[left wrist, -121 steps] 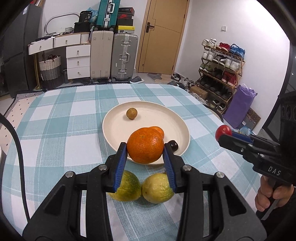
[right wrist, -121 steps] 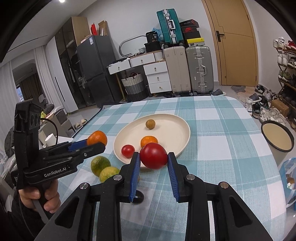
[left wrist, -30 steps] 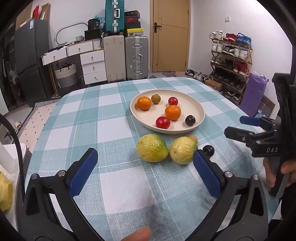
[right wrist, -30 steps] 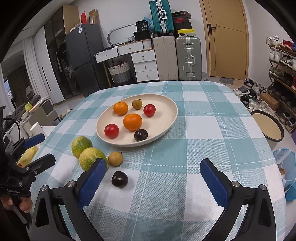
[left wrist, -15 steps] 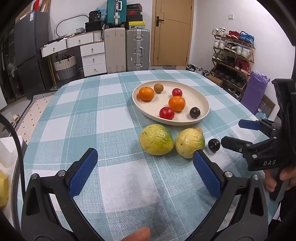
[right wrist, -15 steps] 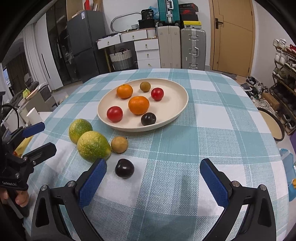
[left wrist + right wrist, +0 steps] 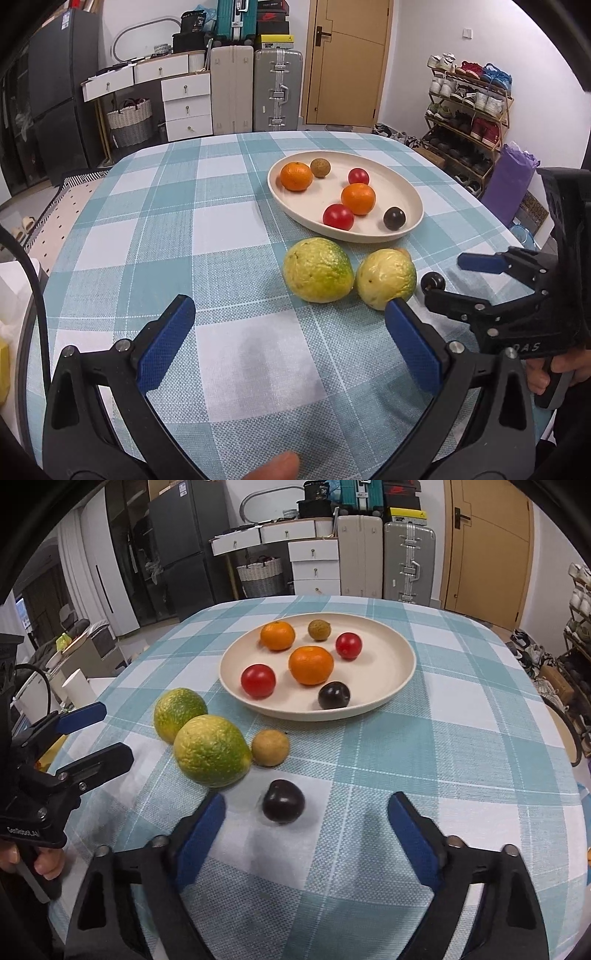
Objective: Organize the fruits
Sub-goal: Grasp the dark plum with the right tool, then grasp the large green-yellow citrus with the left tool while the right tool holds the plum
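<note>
Right gripper (image 7: 443, 275) reads "DAS"; left gripper (image 7: 101, 734) "GenRobot.AI".

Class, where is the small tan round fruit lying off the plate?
In the right wrist view, the small tan round fruit lies on the tablecloth, beside the nearer yellow-green citrus.

Teal-and-white checked woven tablecloth (image 7: 461, 738); round cream plate (image 7: 391, 686), at its 7 o'clock two mottled yellow-green citrus fruits (image 7: 211, 750).

Six small fruits on cream plate (image 7: 402, 664); two green-yellow citrus (image 7: 210, 751), brown fruit (image 7: 270, 747), dark plum (image 7: 283, 800) near it on table.
</note>
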Tool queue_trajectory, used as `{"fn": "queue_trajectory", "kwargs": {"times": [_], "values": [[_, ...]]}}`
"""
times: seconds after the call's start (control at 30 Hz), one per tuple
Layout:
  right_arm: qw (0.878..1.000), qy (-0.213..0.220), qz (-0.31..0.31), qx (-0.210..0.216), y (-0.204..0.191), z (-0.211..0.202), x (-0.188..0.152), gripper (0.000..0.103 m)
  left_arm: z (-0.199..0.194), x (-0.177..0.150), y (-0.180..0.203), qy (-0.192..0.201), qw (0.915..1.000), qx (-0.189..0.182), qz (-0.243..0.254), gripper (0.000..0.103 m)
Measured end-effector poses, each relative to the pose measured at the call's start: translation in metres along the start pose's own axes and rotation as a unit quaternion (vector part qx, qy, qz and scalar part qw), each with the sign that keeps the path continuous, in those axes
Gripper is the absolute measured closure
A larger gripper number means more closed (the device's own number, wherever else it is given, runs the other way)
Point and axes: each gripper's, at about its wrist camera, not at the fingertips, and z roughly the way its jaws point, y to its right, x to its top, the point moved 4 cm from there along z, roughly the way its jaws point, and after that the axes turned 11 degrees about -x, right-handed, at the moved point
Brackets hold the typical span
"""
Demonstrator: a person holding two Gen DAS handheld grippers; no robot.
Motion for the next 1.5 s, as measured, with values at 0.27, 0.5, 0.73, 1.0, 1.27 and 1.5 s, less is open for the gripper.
{"fn": "queue_trajectory", "kwargs": {"times": [0.27, 0.5, 0.73, 1.0, 1.27, 1.5], "values": [[1.000, -0.009, -0.015, 0.018, -0.013, 0.004, -0.001, 0.044, -0.001, 0.000, -0.001, 0.000, 1.0000, -0.001, 0.000, 0.000], [1.000, -0.008, -0.017, 0.016, -0.014, 0.004, 0.001, 0.057, 0.001, 0.001, -0.004, -0.002, 1.0000, 0.000, -0.005, 0.000], [1.000, -0.005, -0.019, 0.012, -0.014, 0.003, 0.000, 0.069, 0.000, -0.001, -0.003, -0.002, 1.0000, -0.001, -0.004, 0.000], [1.000, 0.004, -0.021, 0.011, -0.013, -0.003, -0.001, 0.077, 0.001, -0.002, 0.005, -0.002, 1.0000, -0.004, 0.000, 0.000], [0.999, 0.031, -0.011, 0.019, -0.004, -0.028, -0.008, 0.077, 0.001, -0.003, 0.022, 0.000, 0.9998, -0.014, 0.017, 0.000], [0.998, 0.047, 0.008, 0.027, 0.007, -0.049, -0.025, 0.077, 0.006, -0.006, 0.040, 0.000, 0.9987, -0.029, 0.042, 0.008]]}}
